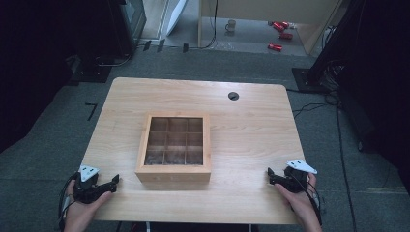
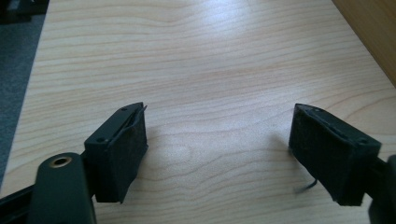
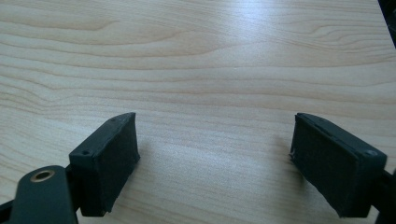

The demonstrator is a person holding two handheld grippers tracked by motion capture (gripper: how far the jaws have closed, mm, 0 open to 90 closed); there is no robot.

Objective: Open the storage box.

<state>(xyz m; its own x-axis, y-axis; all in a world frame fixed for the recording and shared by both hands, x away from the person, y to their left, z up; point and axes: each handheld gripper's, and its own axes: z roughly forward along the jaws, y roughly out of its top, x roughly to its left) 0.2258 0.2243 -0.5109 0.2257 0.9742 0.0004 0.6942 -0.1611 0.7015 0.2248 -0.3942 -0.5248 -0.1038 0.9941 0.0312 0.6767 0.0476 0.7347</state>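
At the near corners of the surface (image 1: 251, 111), I rest my left gripper (image 1: 115, 181) and right gripper (image 1: 270, 175) with jaws spread wide and empty, flanking the central wooden box (image 1: 173, 170), seemingly poised to approach it.

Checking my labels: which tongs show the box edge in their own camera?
The left tongs: the box cuts across their view's top right corner. The right tongs see bare table.

A light wooden table (image 1: 251, 125) stands on grey carpet (image 1: 333, 159). A round cable hole (image 1: 233, 95) sits near its far edge. Beyond the table, red cans (image 1: 280, 29) and a mug (image 1: 231, 25) lie on the floor, with black cables (image 1: 338, 135) trailing at the right.
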